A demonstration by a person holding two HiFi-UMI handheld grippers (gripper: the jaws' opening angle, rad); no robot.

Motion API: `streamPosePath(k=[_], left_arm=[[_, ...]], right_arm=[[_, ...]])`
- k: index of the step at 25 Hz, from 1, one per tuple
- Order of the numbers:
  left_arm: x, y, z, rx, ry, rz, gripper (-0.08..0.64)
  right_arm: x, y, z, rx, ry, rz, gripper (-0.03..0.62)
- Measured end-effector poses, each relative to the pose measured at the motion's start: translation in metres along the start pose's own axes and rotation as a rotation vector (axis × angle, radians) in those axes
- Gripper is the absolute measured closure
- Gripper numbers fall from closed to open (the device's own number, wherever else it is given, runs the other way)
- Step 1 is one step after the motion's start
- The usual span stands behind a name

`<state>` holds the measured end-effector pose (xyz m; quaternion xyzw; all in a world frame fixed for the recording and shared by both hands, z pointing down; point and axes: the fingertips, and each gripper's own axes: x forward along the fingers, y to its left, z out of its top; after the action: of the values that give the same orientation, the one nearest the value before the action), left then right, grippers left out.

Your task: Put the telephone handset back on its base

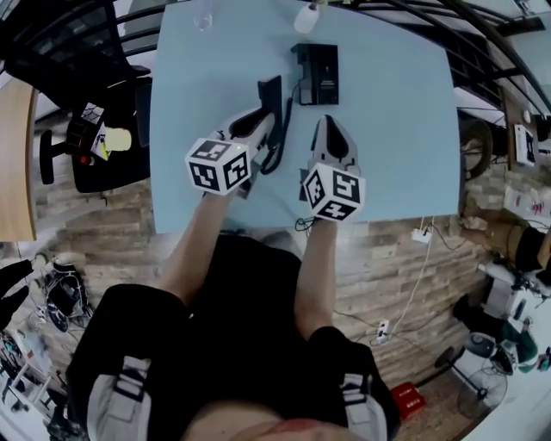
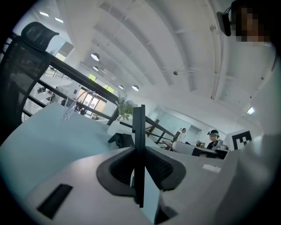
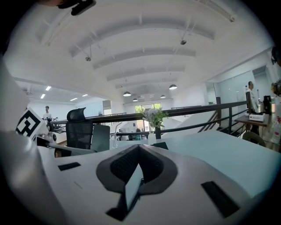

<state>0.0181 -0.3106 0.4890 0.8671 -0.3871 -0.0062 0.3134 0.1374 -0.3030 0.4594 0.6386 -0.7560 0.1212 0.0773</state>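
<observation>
In the head view the black telephone base (image 1: 316,73) lies on the light blue table (image 1: 396,129), toward its far middle. The black handset (image 1: 271,93) stands tilted to the left of the base, and my left gripper (image 1: 265,116) is shut on it. A dark cord (image 1: 281,142) runs from the handset down and round toward the base. In the left gripper view the handset (image 2: 138,132) shows edge-on, pinched between the pads of the left gripper (image 2: 139,154), with the base (image 2: 121,139) beyond. My right gripper (image 1: 328,122) rests shut and holds nothing, just near of the base; its jaws (image 3: 138,147) meet at the tip.
A clear glass (image 1: 203,19) and a white vase of flowers (image 1: 307,17) stand at the table's far edge. A black office chair (image 1: 103,138) is by the left side. A power strip and cables (image 1: 420,234) lie on the floor to the right.
</observation>
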Motion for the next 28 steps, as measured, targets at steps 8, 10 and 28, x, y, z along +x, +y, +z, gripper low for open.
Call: streamPosePath(k=[8, 10, 28], left_arm=[[0.024, 0.005, -0.001, -0.056, 0.005, -0.030, 0.494], [0.031, 0.008, -0.002, -0.067, 0.009, -0.028, 0.494], [0.124, 0.030, 0.009, -0.186, 0.017, -0.142, 0.494]], right_arm=[[0.025, -0.006, -0.014, -0.005, 0.058, 0.041, 0.600], [0.029, -0.010, -0.017, -0.010, 0.068, 0.044, 0.600], [0.046, -0.068, -0.042, 0.037, 0.133, 0.012, 0.600]])
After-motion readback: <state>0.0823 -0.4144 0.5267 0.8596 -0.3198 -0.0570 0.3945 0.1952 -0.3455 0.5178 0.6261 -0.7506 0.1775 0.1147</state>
